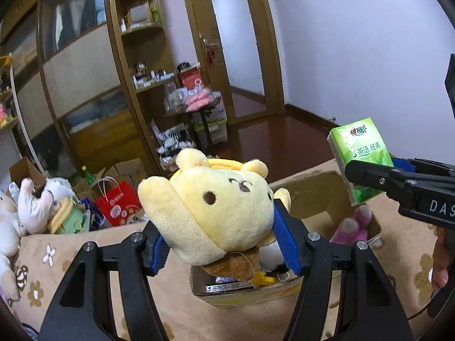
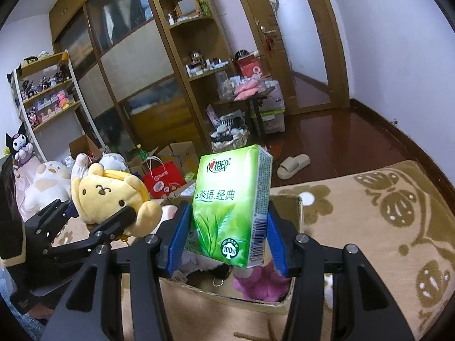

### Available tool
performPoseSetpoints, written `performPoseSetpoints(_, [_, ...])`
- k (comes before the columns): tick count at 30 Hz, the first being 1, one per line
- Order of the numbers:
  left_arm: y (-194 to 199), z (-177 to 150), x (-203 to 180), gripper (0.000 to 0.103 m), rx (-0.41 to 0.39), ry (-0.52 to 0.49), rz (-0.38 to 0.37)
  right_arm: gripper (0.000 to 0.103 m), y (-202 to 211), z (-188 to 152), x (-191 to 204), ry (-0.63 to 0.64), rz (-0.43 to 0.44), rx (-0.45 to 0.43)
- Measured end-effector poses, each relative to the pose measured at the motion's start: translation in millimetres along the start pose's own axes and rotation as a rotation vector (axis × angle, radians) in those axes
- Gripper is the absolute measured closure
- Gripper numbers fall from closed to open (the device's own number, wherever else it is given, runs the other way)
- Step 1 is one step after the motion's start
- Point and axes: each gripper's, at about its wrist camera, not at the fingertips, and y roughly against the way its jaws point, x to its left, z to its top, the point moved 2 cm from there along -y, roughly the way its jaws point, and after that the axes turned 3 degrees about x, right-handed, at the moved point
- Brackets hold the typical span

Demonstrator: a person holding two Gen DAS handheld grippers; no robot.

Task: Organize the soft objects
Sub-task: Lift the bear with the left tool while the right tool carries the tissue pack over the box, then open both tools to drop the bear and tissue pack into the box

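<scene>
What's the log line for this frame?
left gripper: holds yellow plush | right gripper: holds green tissue pack | both above cardboard box

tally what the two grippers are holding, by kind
Plush toys: 1, yellow plush in left gripper
Tissue packs: 1, green pack in right gripper
Total: 2

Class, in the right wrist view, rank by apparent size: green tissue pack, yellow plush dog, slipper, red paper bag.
1. Green tissue pack, though nearness to the camera inflates it.
2. Yellow plush dog.
3. Red paper bag.
4. Slipper.
</scene>
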Motion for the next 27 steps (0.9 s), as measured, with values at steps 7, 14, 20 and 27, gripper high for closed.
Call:
performPoseSetpoints(7, [-33.5,-8.9,6.0,0.039,0.068,0.042,-0.051,0.049,-27.6,-9.7,-8.0,-0.021,0.017,0.036])
performPoseSetpoints(14, [-52.3,-19.6,4.1,0.038,0.107,0.023,-0.054,0.049,-48.7,-16.3,-11.6,-0.024,0.039,0.066])
performPoseSetpoints(20, [-55.3,-22.2,1.6,0.037,0.125,0.032,-0.066,0.049,-56.5,-18.9,-12.8,-0.028,0.040,0.081])
performPoseSetpoints(27, [-61.6,-25.0,-0.4,0.036,0.152,0.024,-0.069,0.048,-58.5,-19.3,-14.2,-0.033,0.028,0.085])
